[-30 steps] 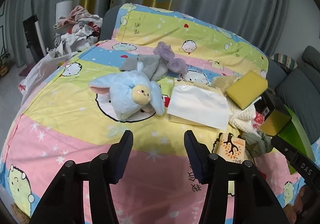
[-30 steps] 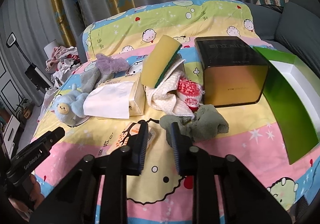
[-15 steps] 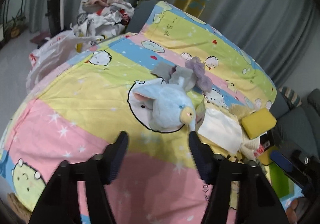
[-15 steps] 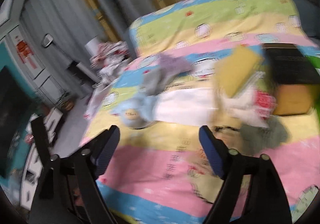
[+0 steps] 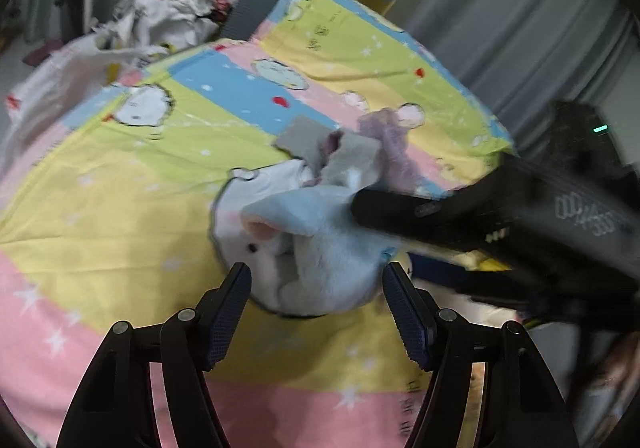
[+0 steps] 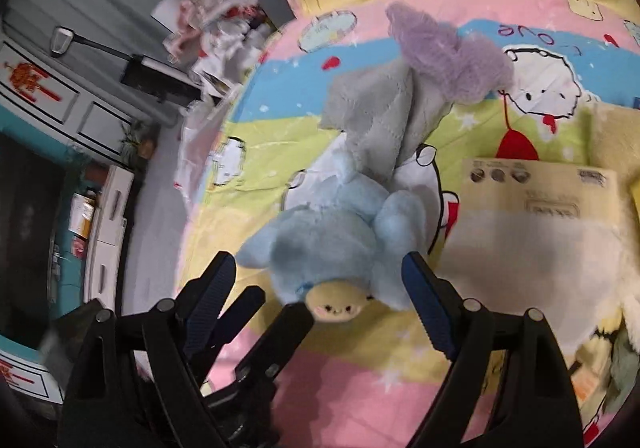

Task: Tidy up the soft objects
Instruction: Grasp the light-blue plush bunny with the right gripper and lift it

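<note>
A light blue plush toy (image 5: pixel 316 248) with a yellow face lies on the cartoon-print bedspread (image 5: pixel 132 184); it also shows in the right wrist view (image 6: pixel 340 240). My left gripper (image 5: pixel 316 308) is open, its fingers just short of the plush on either side. My right gripper (image 6: pixel 320 296) is open and straddles the plush from the other side; its finger reaches over the plush in the left wrist view. A grey cloth (image 6: pixel 380 116) and a purple fuzzy cloth (image 6: pixel 448 52) lie just behind the plush.
A tissue pack (image 6: pixel 536 232) lies right of the plush. A pile of clothes (image 5: pixel 176 4) sits beyond the bed's far left corner. A cabinet (image 6: pixel 48 96) stands along the wall. Grey curtains (image 5: pixel 500 8) hang behind the bed.
Both grippers have moved in on the blue plush from opposite sides. The right gripper has opened wide and swung left, away from the box and sponge.
</note>
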`<state>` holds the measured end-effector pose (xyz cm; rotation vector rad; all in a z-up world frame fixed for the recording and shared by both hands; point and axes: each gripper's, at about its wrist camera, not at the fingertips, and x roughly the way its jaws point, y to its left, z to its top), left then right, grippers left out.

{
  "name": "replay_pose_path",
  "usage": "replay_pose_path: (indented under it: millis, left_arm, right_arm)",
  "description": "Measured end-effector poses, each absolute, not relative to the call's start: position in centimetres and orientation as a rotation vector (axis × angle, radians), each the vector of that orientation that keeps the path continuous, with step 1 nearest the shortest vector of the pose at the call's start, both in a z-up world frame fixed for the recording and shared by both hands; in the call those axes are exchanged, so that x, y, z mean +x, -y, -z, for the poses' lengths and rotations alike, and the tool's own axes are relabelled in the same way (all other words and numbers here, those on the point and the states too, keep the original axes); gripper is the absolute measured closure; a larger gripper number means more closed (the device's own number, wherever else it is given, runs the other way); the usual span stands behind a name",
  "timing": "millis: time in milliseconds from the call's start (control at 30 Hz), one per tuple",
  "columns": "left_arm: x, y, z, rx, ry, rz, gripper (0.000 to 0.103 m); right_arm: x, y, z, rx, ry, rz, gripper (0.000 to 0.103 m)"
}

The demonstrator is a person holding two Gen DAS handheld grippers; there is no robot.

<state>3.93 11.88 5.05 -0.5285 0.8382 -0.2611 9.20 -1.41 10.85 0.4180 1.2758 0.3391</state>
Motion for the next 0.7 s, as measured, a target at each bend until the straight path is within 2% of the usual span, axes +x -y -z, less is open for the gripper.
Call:
replay_pose_path:
  millis: [67, 133, 200, 233, 400, 700]
  left_arm:
    - [4.5, -11.6, -4.8, -0.542, -0.847, 0.307, 0.034]
    - [5.0, -11.2, -4.4, -0.540, -0.860, 0.322, 0.039]
    - [5.2, -10.7, -4.0, -0.548, -0.878, 0.336, 0.057]
    - [5.3, -10.5, -3.9, -0.563, -0.880, 0.354, 0.059]
    - [3.7, -8.8, -6.1, -0.469, -0.829, 0.364, 0.060]
    - [-2.1, -3.1, -12.4, -0.355, -0.680, 0.523, 0.060]
  right_arm:
    - [9.8, 1.2, -9.8, 0.418, -1.312, -0.338, 0.021]
    - [10.3, 1.1, -8.3, 0.436, -1.358, -0.361, 0.031]
    - [10.6, 1.3, -7.7, 0.450, -1.341, -0.365, 0.036]
    - [10.4, 1.4, -7.9, 0.456, -1.325, -0.376, 0.038]
    - [8.6, 2.8, -9.3, 0.513, -1.248, -0.386, 0.040]
    - [0.9, 9.2, -16.5, 0.571, -0.999, -0.369, 0.040]
